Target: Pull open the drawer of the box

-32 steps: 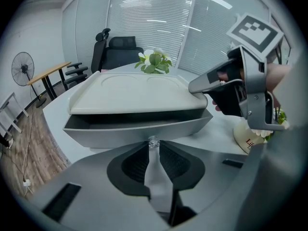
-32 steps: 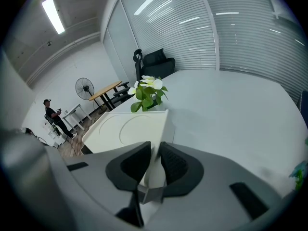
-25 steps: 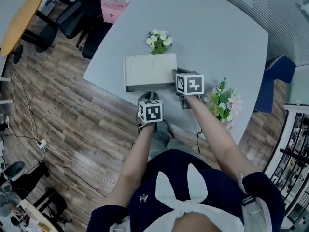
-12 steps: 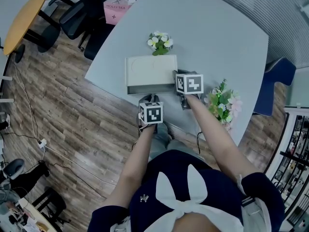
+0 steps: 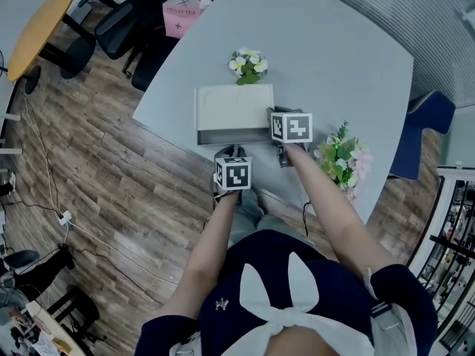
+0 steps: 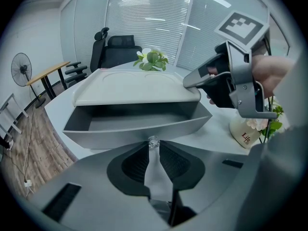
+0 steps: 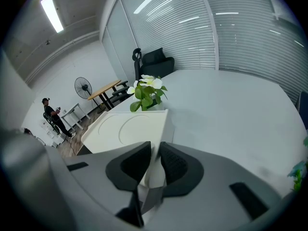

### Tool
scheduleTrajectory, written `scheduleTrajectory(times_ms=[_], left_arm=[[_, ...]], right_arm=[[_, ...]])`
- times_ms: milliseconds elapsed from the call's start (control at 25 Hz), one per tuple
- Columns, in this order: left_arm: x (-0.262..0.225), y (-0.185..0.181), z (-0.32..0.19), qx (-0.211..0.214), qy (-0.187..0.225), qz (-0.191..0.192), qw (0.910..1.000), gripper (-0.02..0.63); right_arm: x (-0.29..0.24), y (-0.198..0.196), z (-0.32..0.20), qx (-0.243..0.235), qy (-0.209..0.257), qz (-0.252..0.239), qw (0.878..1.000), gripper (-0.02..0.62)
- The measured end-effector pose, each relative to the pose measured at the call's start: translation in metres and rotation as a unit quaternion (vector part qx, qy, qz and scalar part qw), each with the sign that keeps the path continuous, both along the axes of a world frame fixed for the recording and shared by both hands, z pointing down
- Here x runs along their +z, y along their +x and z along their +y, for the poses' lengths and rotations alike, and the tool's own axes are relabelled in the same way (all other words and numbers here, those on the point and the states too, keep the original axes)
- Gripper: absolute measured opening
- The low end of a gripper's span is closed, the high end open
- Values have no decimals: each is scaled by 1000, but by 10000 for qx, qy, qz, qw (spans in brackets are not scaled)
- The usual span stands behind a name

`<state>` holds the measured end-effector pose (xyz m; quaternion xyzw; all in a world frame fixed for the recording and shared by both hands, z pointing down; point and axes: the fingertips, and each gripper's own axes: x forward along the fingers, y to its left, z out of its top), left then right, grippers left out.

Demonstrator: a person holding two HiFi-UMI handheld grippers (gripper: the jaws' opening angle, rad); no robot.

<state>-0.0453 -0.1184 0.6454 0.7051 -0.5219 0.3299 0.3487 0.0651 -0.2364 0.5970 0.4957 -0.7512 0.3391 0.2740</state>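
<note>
The drawer (image 6: 137,124) of the box (image 5: 234,106) is seen partway out toward the person, w/ only its grey floor & walls shown inside. Its small clear knob (image 6: 153,141) is clamped by the left gripper (image 6: 153,150), and the box's cream top corner is pinched by the right gripper (image 7: 155,150), fingers (image 7: 132,165) clenched. The box is set near the surface (image 5: 334,50) edge, w/ a flower pot (image 5: 246,64) just behind & wide bare room beyond.
</note>
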Motion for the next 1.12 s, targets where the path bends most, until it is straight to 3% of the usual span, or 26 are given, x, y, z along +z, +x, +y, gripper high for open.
scheduleTrajectory(times_ms=[1120], left_arm=[[1, 1, 16, 77, -18, -64, 9999, 81]], right_arm=[[0, 0, 0, 37, -34, 56, 10000, 69]])
